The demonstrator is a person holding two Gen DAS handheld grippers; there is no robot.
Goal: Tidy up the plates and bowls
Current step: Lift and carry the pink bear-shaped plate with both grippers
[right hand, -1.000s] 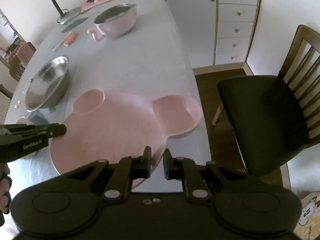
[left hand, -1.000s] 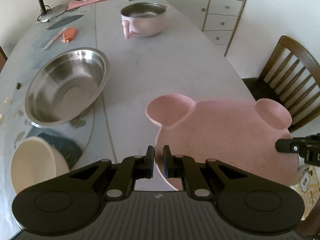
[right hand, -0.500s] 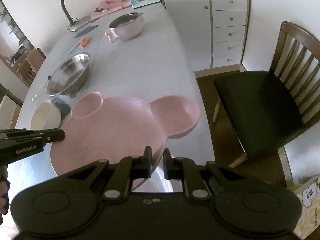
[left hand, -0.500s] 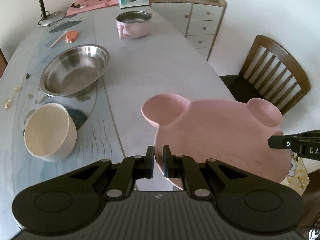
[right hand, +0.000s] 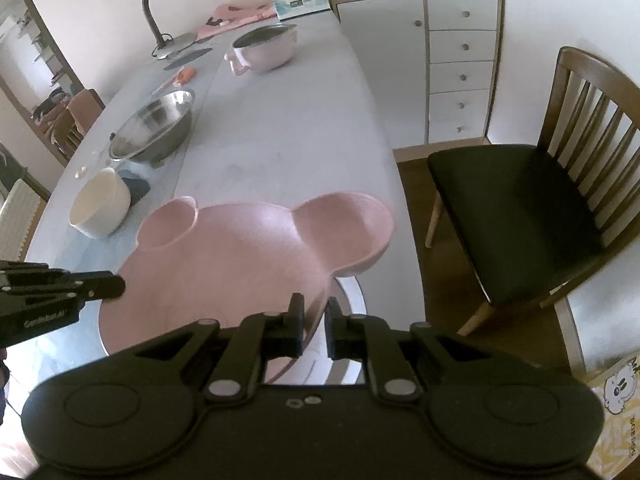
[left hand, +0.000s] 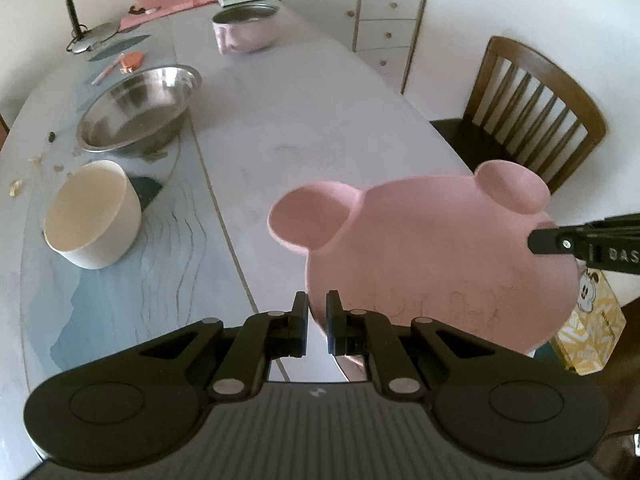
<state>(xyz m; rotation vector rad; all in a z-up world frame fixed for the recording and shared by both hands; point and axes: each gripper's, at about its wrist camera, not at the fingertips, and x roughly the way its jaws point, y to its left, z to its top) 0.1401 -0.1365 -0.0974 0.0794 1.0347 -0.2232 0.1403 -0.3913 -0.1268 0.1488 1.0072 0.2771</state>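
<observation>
Both of our grippers clamp the pink bear-shaped plate (left hand: 432,256) by opposite rims: the left gripper (left hand: 317,320) pinches its near-left edge, the right gripper (right hand: 315,326) its right edge, jaws narrow on the rim. We hold it above the near end of the table (left hand: 280,120). A cream bowl (left hand: 90,216), steel bowl (left hand: 138,108) and pink pot (left hand: 244,28) stand farther along.
</observation>
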